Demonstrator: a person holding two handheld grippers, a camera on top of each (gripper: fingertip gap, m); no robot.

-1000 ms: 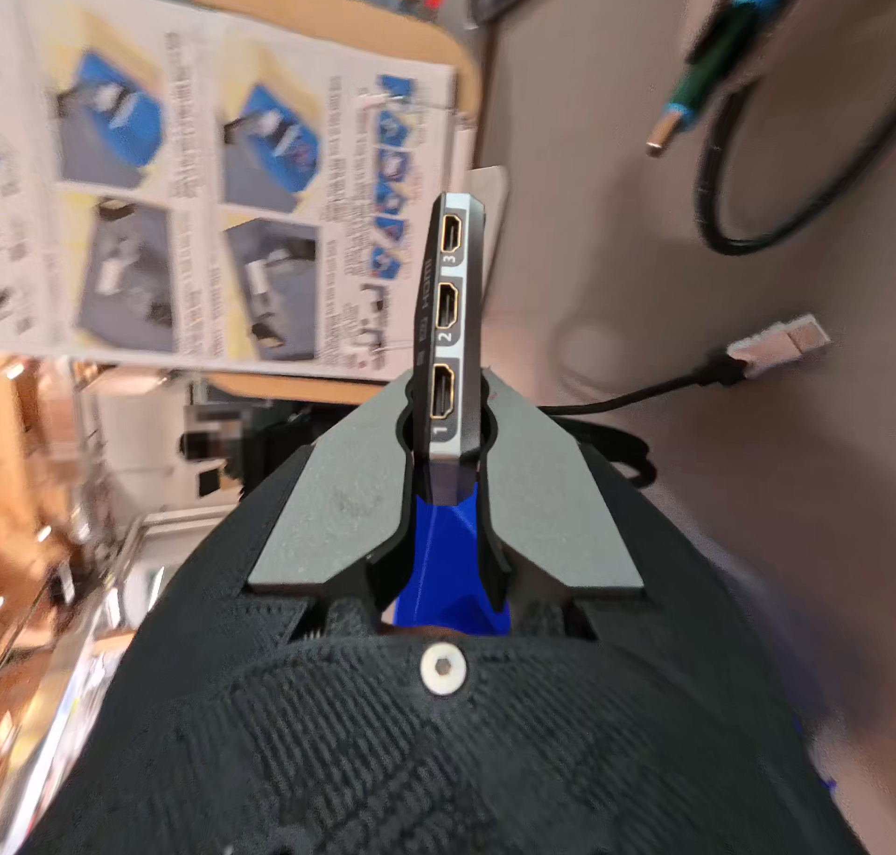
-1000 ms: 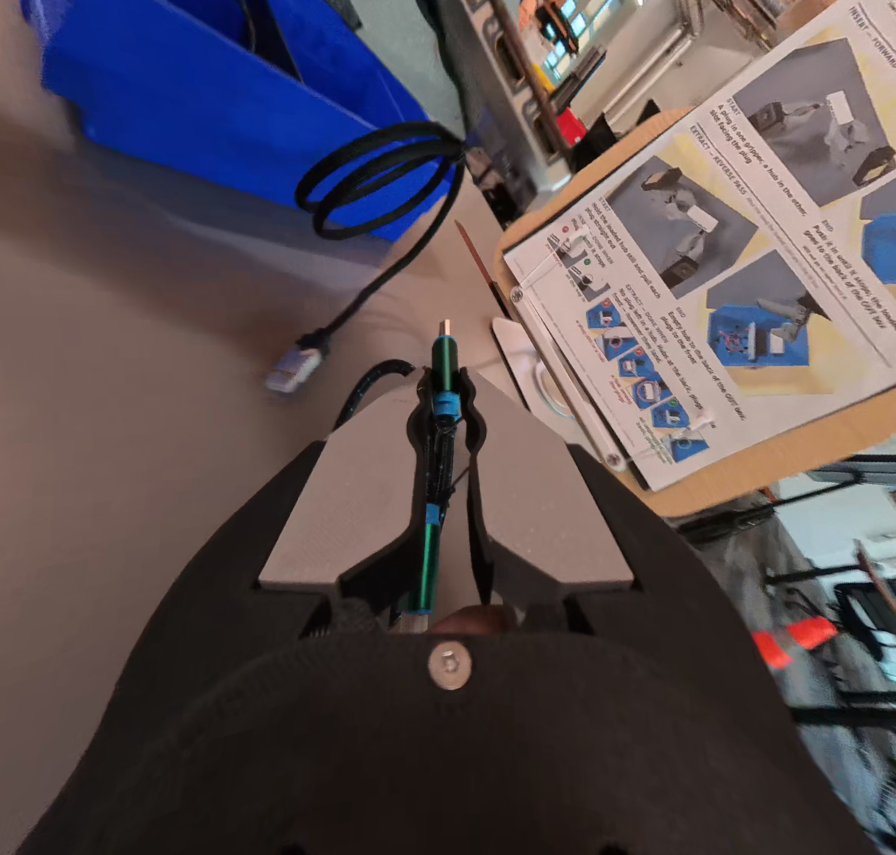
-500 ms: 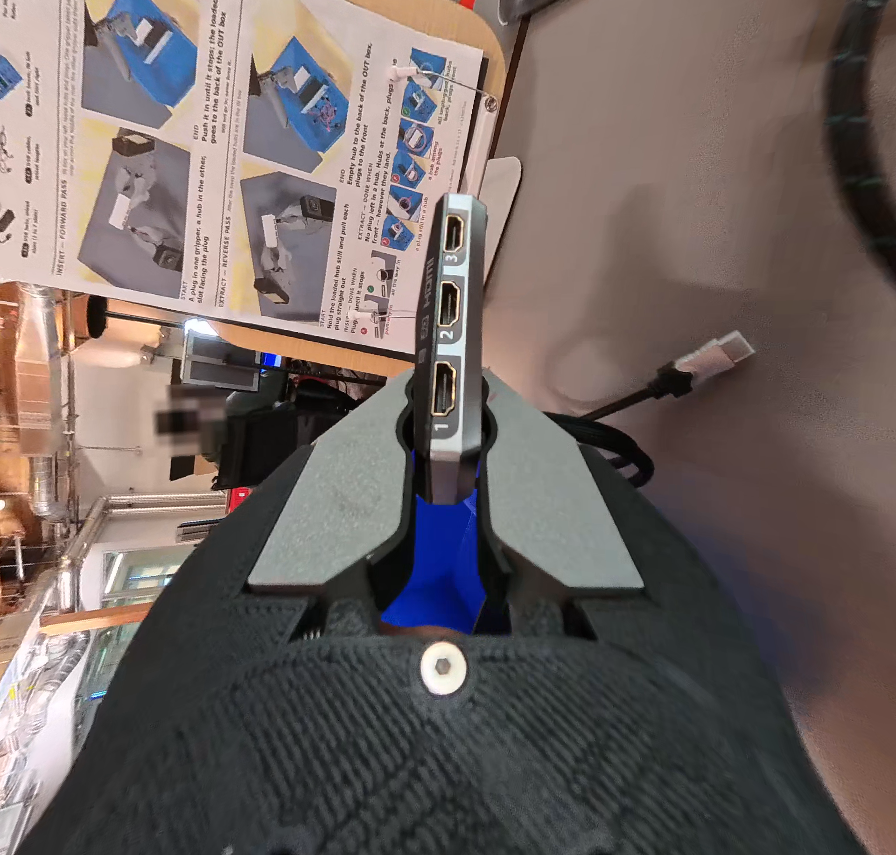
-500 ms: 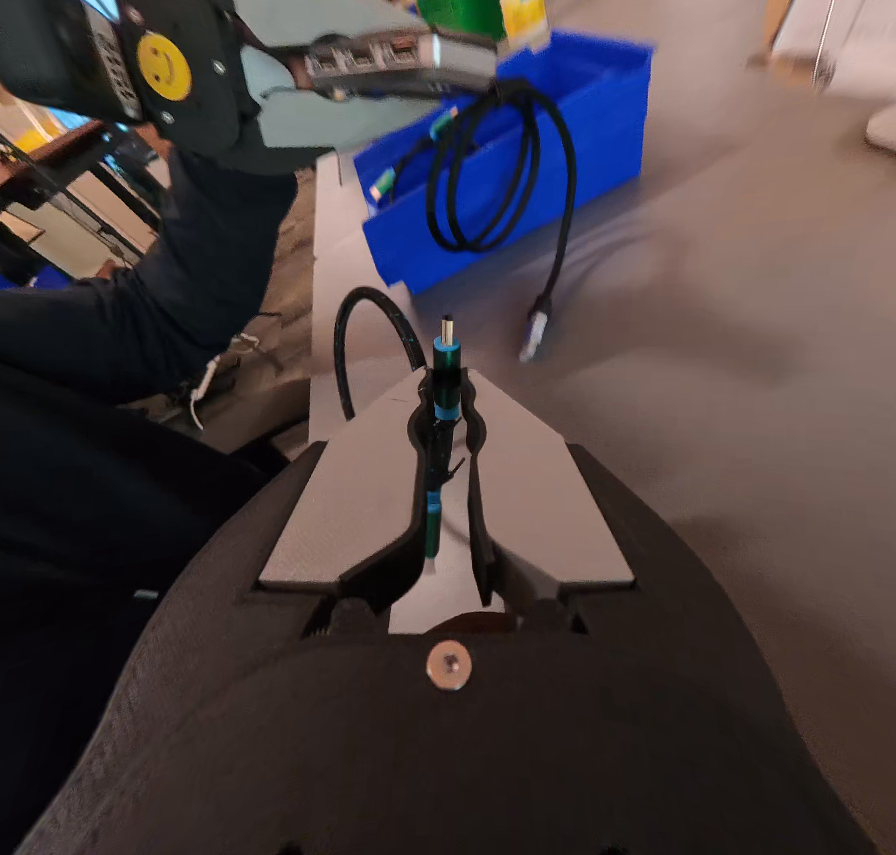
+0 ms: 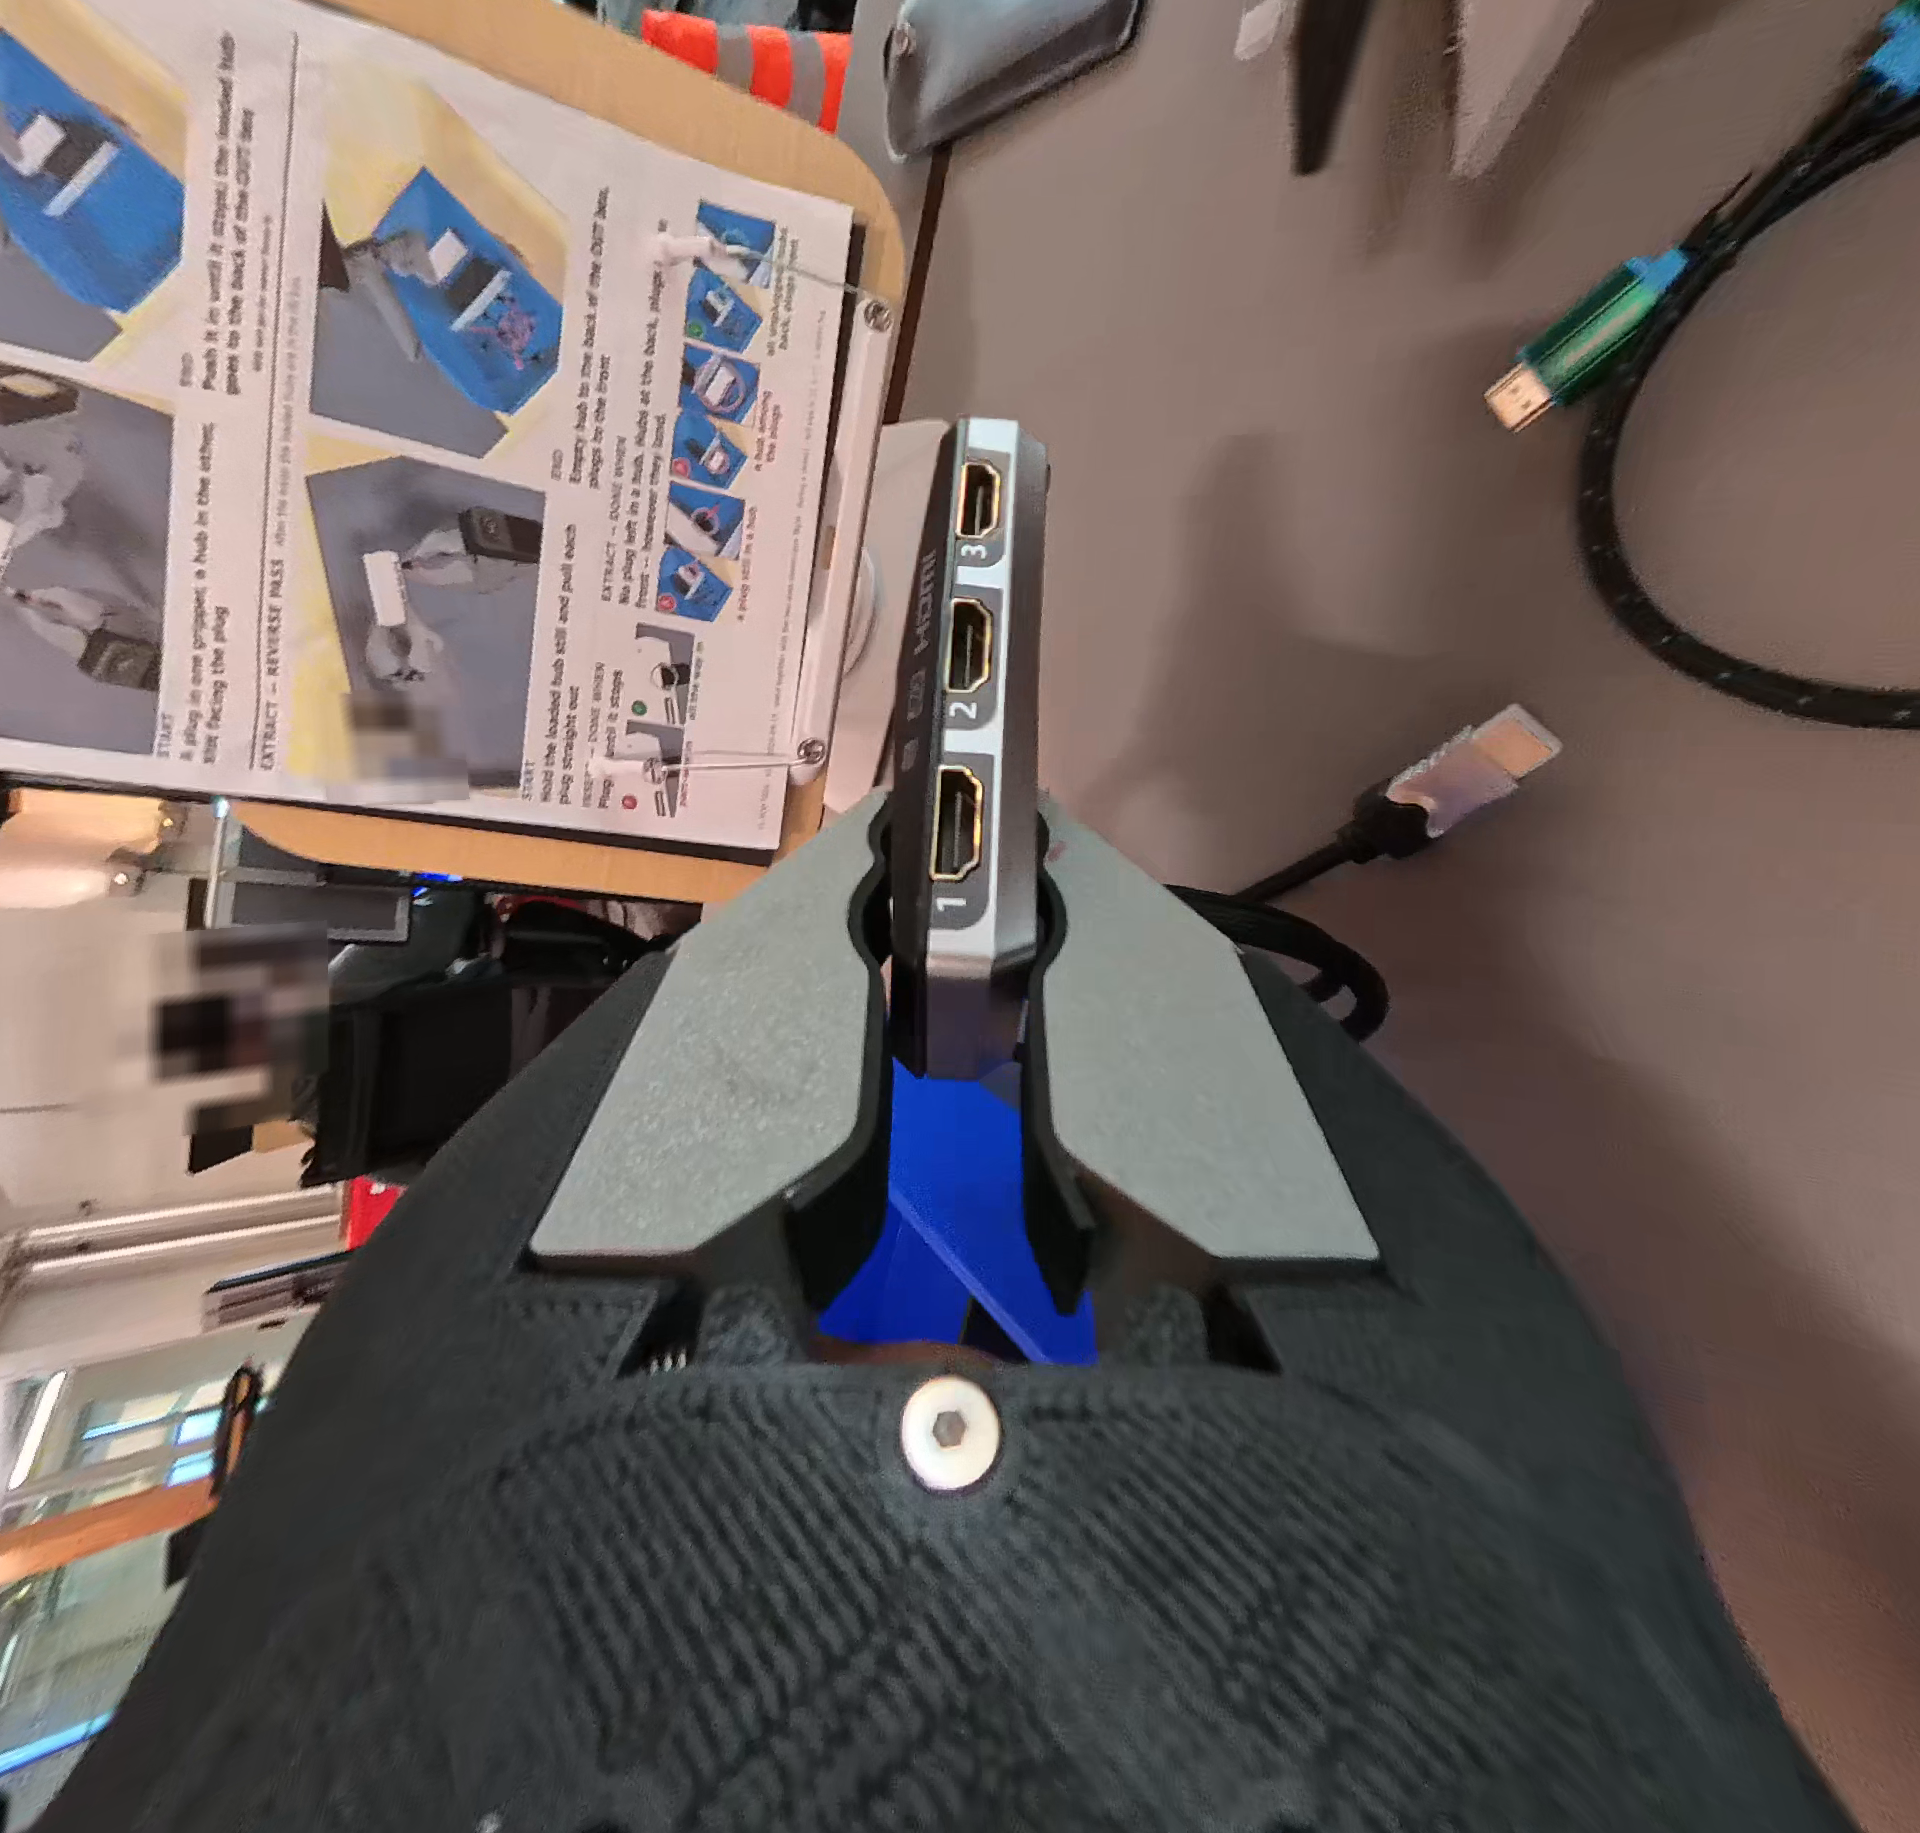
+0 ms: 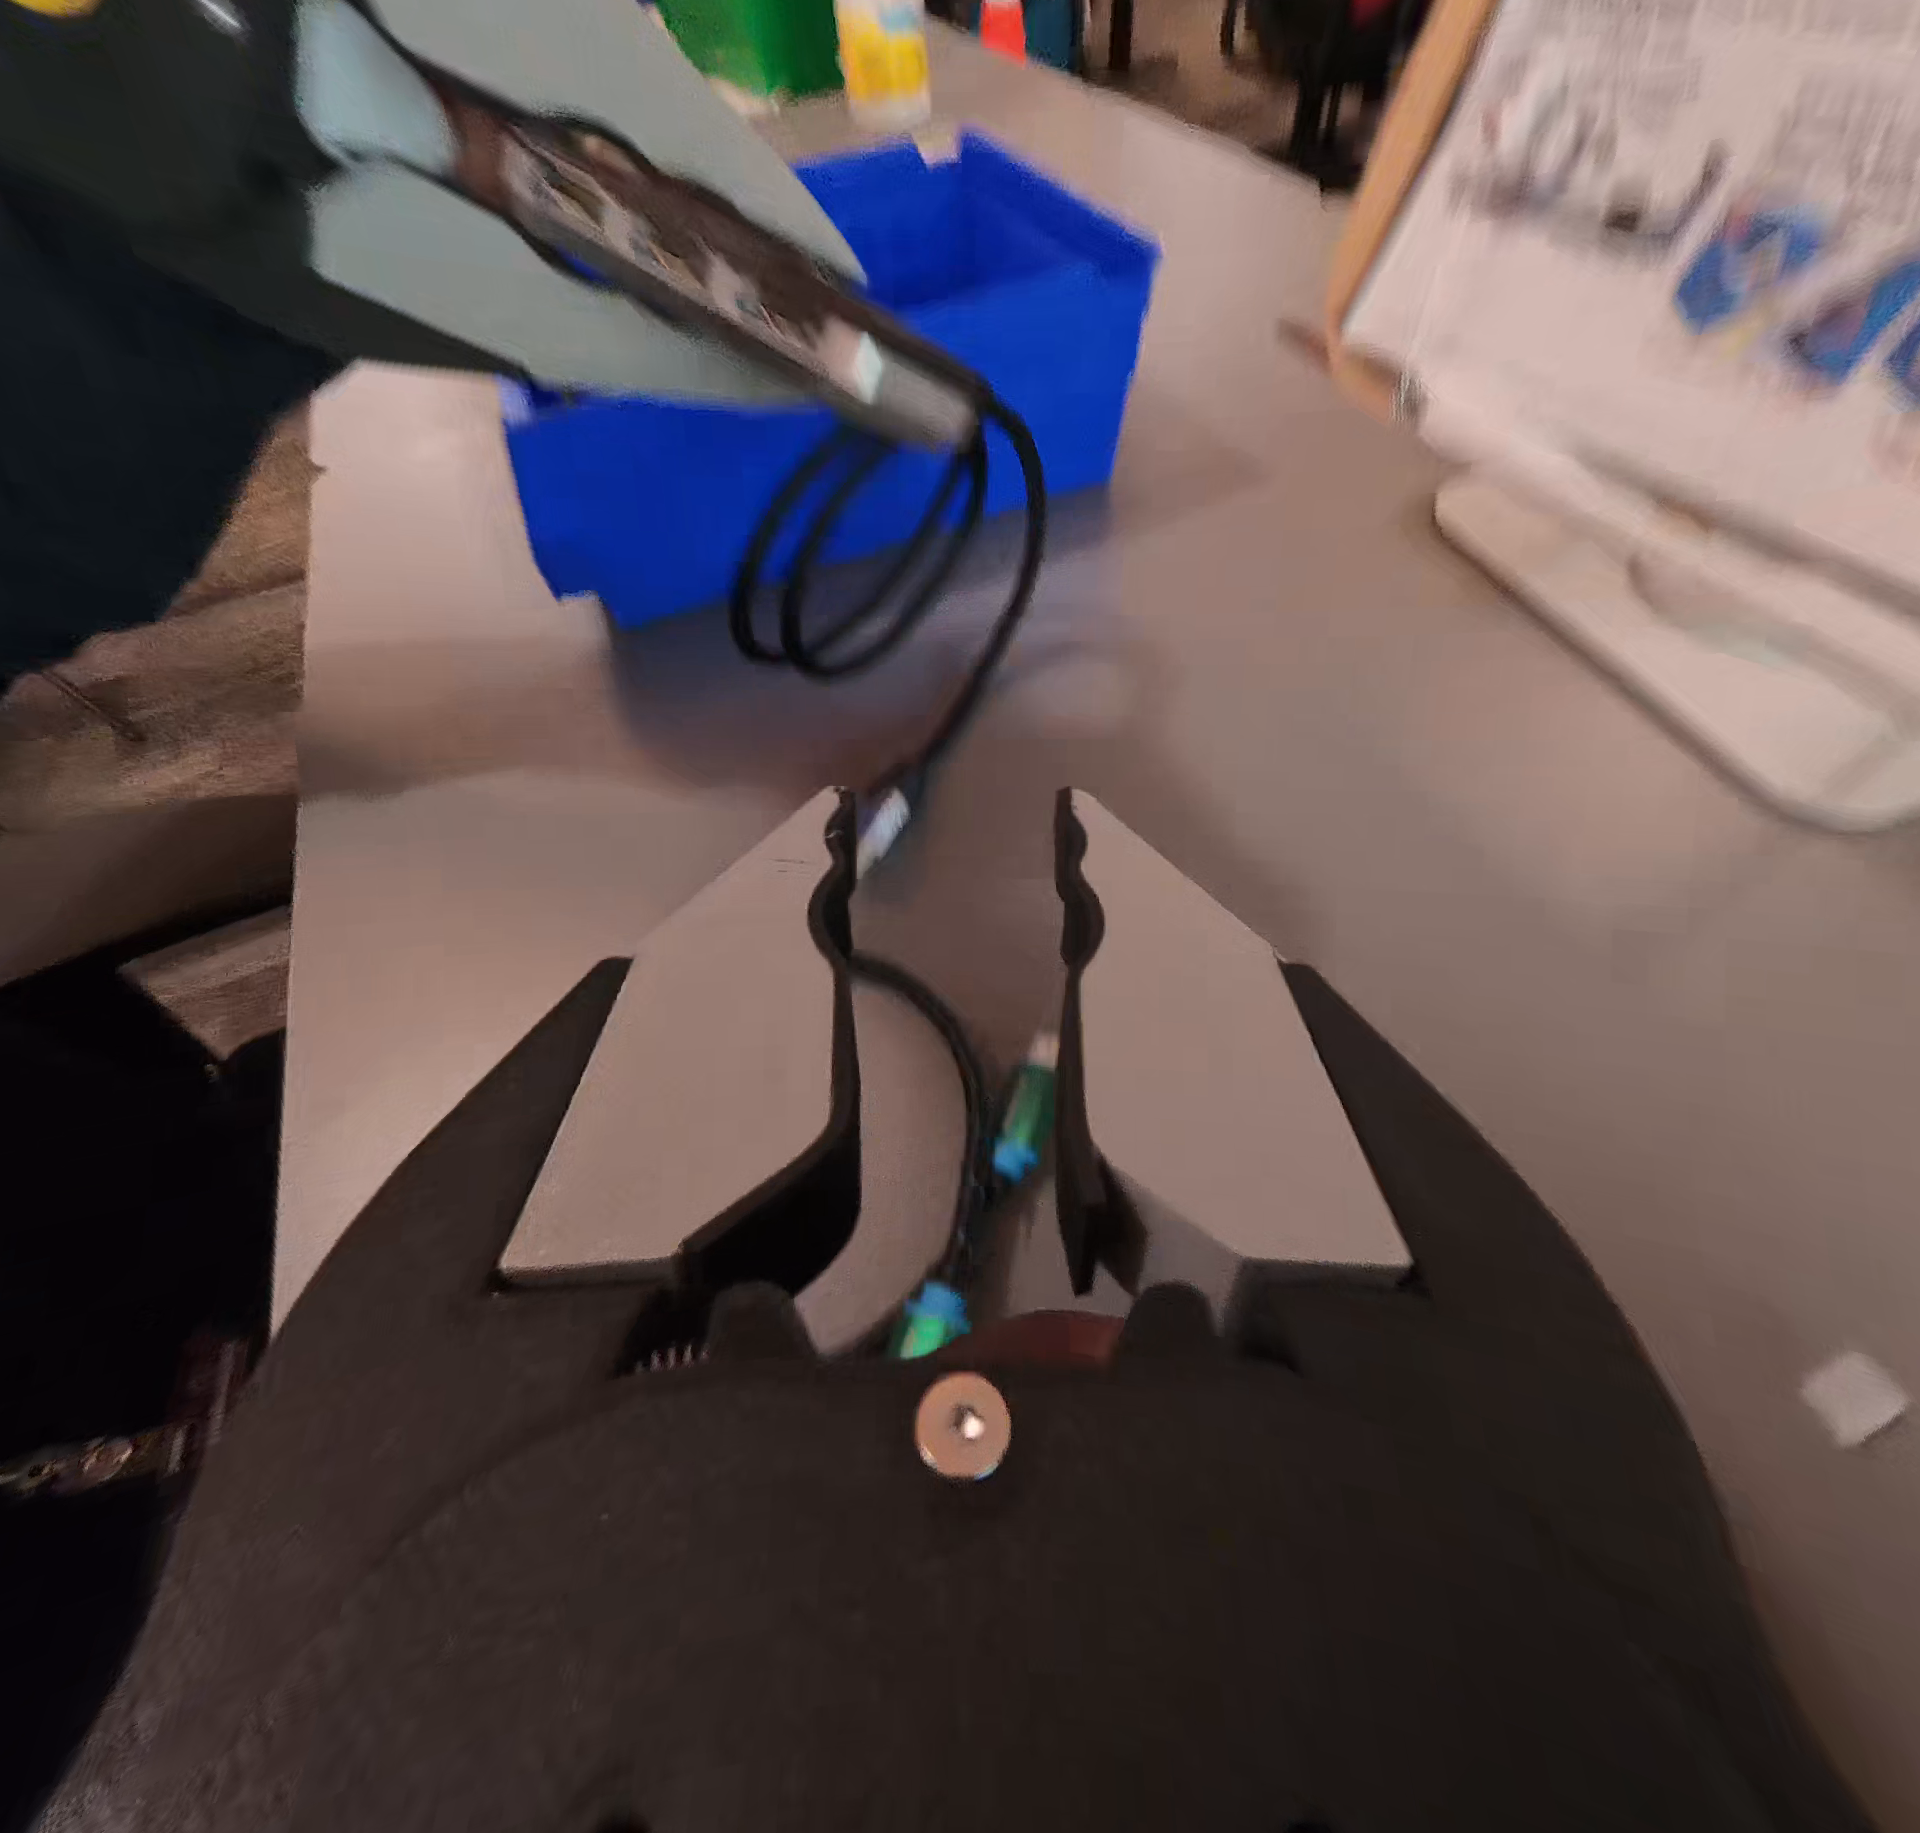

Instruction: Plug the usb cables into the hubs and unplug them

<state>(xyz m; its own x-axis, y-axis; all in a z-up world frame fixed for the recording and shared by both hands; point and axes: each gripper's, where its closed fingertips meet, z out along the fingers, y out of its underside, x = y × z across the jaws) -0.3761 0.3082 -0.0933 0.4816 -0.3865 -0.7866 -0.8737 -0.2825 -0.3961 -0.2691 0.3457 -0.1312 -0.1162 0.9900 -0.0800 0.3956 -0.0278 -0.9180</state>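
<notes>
Grey bench [image 5: 1299, 453] spreads under both views, and at its left edge in the left wrist view we see a printed instruction sheet [image 5: 436, 412] clipped to a wooden board [image 5: 582, 27]. Right of it our left claw [image 5: 961, 848] is pressed onto a dark port hub [image 5: 971, 703], which stands up between the fingers with three gold-rimmed sockets facing us. Behind the fingers a patch of blue shows. Farther right on the bench lies a silver plug [image 5: 1475, 770] on a black lead, and beyond it a green plug [image 5: 1569, 355] on a braided black cable [image 5: 1662, 630].

From the right wrist view we see, upper left, the left claw [image 6: 665, 256] with the hub [image 6: 727, 266], blurred. Behind it sits a blue bin [image 6: 935, 381]; we cannot tell what is inside. A looped black cord [image 6: 883, 557] hangs from the hub's end in front of the bin. Our right claw [image 6: 956, 817] is spread and grips nothing; the green plug [image 6: 1029, 1097] and its cable lie on the bench between the fingers, close to the right one.
</notes>
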